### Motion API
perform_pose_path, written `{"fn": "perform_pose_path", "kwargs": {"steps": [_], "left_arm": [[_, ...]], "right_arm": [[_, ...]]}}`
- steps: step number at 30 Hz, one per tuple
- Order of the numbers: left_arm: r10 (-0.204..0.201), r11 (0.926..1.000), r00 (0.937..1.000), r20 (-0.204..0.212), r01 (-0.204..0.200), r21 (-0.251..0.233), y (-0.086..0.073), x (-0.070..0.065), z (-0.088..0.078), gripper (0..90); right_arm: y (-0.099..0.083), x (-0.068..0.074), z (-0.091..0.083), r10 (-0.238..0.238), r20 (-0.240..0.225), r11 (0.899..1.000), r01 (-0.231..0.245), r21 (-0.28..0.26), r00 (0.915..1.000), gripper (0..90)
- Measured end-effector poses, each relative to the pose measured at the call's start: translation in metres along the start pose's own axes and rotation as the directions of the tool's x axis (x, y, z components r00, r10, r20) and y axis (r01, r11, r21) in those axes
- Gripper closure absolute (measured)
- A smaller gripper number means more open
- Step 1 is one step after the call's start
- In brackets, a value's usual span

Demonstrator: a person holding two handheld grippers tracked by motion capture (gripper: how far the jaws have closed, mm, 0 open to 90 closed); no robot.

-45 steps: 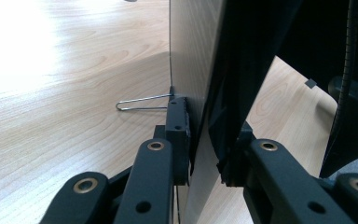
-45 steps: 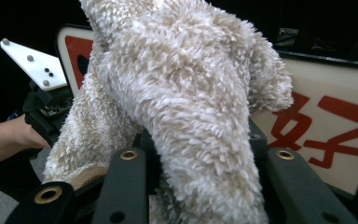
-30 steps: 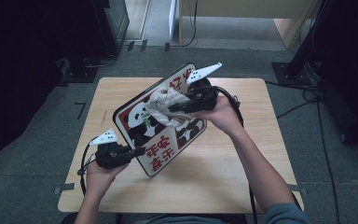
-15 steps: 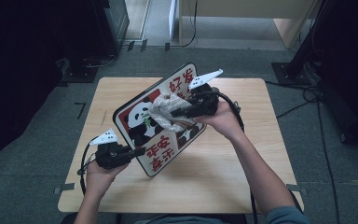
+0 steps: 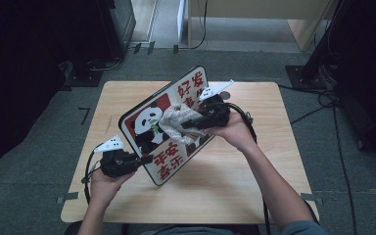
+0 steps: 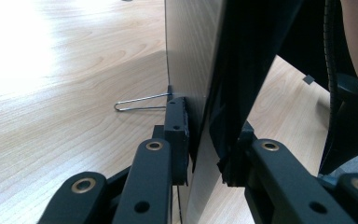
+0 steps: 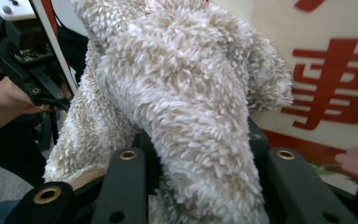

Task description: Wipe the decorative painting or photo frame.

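A board printed with a panda and red characters [image 5: 191,88] stands tilted on edge on the wooden table [image 5: 235,181]. My left gripper [image 5: 144,159] is shut on its lower left edge; in the left gripper view the board's edge [image 6: 200,70] runs between the two pads of my left gripper [image 6: 205,149]. My right gripper [image 5: 186,125] is shut on a fluffy beige cloth [image 5: 176,122] that lies against the board's printed face. Up close, the cloth [image 7: 177,93] bulges out between the jaws of my right gripper [image 7: 200,154], with the red print of the board [image 7: 335,56] behind it.
A thin wire stand [image 6: 140,101] sticks out from the board's back onto the table. Black cables [image 5: 245,117] trail from the right gripper over the tabletop. Dark furniture and floor cables [image 5: 318,93] surround the table.
The right gripper has slid the cloth a little down the board's face, toward the panda. The left gripper has held its grip on the board's edge in place.
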State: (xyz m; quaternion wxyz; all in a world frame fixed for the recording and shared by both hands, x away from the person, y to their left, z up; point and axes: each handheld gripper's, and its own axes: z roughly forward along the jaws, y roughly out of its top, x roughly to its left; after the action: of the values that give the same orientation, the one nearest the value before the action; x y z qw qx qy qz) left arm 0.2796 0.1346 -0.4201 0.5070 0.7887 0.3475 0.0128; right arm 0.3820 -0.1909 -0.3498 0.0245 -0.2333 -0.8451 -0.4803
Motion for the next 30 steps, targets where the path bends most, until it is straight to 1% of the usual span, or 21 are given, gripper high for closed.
{"fn": "perform_pose_path", "kwargs": {"steps": [6,9,15,20,24,27,30], "left_arm": [[0.0,1.0,1.0,0.003,0.0,0.001,0.0,0.0,0.0,76.2],[0.0,1.0,1.0,0.005,0.0,0.001,0.0,0.001,0.0,76.0],[0.0,1.0,1.0,0.008,0.0,0.001,0.0,0.001,0.0,75.5],[-0.003,0.9999,0.9999,0.016,0.003,-0.013,0.0,0.001,-0.002,74.5],[-0.001,0.9999,0.9999,0.014,0.001,-0.01,0.001,0.0,-0.002,73.9],[0.0,1.0,0.9999,0.013,0.0,-0.009,0.001,0.0,-0.002,74.3],[0.001,1.0,0.9999,0.014,-0.001,-0.01,0.0,0.001,-0.003,74.5]], "right_arm": [[-0.008,0.0,0.003,0.005,0.005,1.0,-0.005,0.015,1.0,64.2],[-0.012,0.0,0.004,-0.001,0.01,1.0,0.001,0.016,0.9999,64.1],[-0.014,0.002,0.005,0.003,0.018,0.999,-0.003,0.033,0.9998,64.1],[-0.02,0.001,0.008,0.007,0.014,0.999,-0.008,0.038,0.9999,64.2],[-0.023,0.002,0.009,0.004,0.017,0.999,-0.005,0.038,0.9999,64.1],[-0.026,0.003,0.01,0.006,0.019,0.998,-0.007,0.058,0.9998,64.2],[-0.029,0.003,0.011,0.007,0.022,0.998,-0.008,0.061,0.9997,64.1]]}}
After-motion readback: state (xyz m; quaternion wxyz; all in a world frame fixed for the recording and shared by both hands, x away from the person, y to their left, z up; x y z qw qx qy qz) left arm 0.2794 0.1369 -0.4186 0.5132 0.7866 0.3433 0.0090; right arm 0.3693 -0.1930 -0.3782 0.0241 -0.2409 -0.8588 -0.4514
